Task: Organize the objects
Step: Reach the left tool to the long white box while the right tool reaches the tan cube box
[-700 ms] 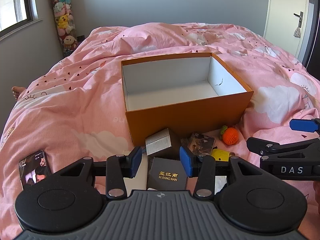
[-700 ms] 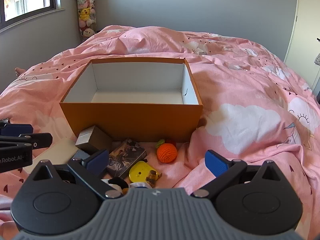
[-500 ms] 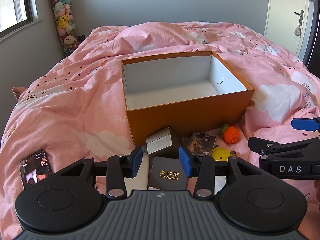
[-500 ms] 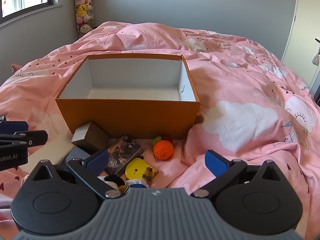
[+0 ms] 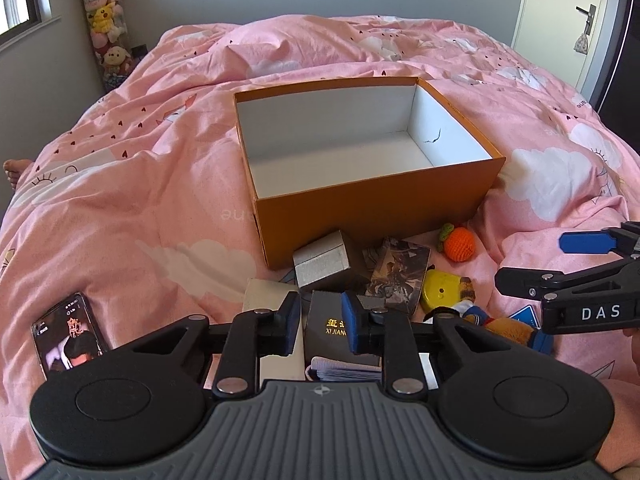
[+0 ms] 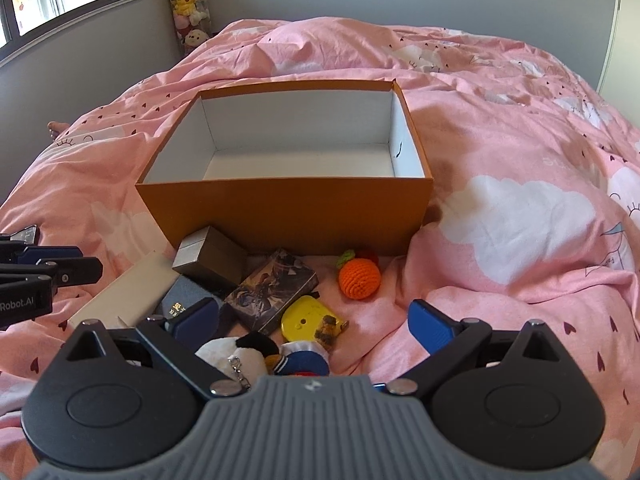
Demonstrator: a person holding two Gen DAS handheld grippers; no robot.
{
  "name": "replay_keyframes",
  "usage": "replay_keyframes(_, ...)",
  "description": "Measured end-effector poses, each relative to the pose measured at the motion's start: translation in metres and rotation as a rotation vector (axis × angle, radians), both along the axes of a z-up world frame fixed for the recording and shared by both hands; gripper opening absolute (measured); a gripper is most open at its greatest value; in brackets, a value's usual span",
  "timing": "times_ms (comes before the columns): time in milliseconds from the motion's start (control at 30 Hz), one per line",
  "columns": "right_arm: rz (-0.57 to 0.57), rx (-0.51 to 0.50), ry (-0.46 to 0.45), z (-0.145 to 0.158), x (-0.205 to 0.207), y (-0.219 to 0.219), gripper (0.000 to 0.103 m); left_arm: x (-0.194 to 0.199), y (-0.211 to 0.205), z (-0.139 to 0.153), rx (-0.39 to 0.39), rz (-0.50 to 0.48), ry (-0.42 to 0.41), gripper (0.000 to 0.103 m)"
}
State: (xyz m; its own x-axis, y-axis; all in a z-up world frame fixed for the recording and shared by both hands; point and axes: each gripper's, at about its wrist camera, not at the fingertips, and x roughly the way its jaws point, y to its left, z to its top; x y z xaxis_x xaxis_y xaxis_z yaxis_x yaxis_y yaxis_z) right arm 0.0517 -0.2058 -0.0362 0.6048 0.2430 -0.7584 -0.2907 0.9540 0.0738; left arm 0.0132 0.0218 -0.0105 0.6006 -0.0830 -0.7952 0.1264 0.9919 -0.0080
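Observation:
An open orange box [image 5: 376, 216] [image 6: 280, 212] with a white, empty inside stands on the pink bed. In front of it lie a silver box [image 5: 322, 266] [image 6: 210, 256], a picture card box [image 5: 400, 276] [image 6: 272, 288], a crocheted orange [image 5: 459, 244] [image 6: 359, 278], a yellow toy [image 5: 442, 294] [image 6: 308, 318], a dark "XI JIANG NAN" box [image 5: 330, 326] [image 6: 184, 300], a long white box [image 6: 124, 292] and a plush toy [image 6: 256, 356]. My left gripper [image 5: 320, 322] is partly open over the dark box, holding nothing. My right gripper [image 6: 312, 320] is wide open above the plush and yellow toy.
A phone [image 5: 68, 334] lies on the duvet at the left. A column of plush toys [image 5: 106, 28] stands by the far wall. A door [image 5: 560, 12] is at the back right. A bare foot [image 5: 14, 170] shows at the bed's left edge.
Both grippers have moved forward and lower toward the pile of objects. The left jaws have narrowed a little around the dark box. The right jaws stay wide open.

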Motion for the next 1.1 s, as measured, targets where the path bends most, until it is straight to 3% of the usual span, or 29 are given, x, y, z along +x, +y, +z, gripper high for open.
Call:
replay_keyframes(133, 0.081, 0.034, 0.093, -0.006, 0.013, 0.005, 0.067, 0.004, 0.011, 0.000, -0.030, -0.008, 0.033, 0.028)
replay_keyframes(267, 0.165, 0.108, 0.171, -0.008, 0.020, 0.015, 0.057, 0.007, 0.020, 0.001, -0.065, -0.037, 0.088, 0.021)
replay_keyframes(333, 0.214, 0.107, 0.183, -0.008, 0.020, 0.025, 0.051, 0.006, 0.023, 0.001, -0.073, -0.052, 0.122, 0.020)
replay_keyframes(433, 0.302, 0.111, 0.214, -0.008, 0.018, 0.044, 0.036, 0.002, 0.022, -0.001, -0.069, -0.095, 0.165, 0.019)
replay_keyframes(500, 0.358, 0.134, 0.248, -0.007, 0.016, 0.054, 0.033, -0.002, 0.021, -0.002, -0.076, -0.124, 0.192, 0.019)
replay_keyframes(667, 0.467, 0.116, 0.272, -0.008, 0.009, 0.075, 0.030, -0.009, 0.018, -0.004, -0.055, -0.184, 0.243, 0.019)
replay_keyframes(900, 0.472, 0.023, 0.234, -0.016, 0.035, 0.087, 0.032, 0.019, 0.036, -0.012, -0.044, -0.122, 0.254, 0.021)
replay_keyframes(1100, 0.495, -0.045, 0.201, -0.031, 0.070, 0.099, 0.047, 0.057, 0.053, -0.030, -0.100, -0.079, 0.308, 0.060)
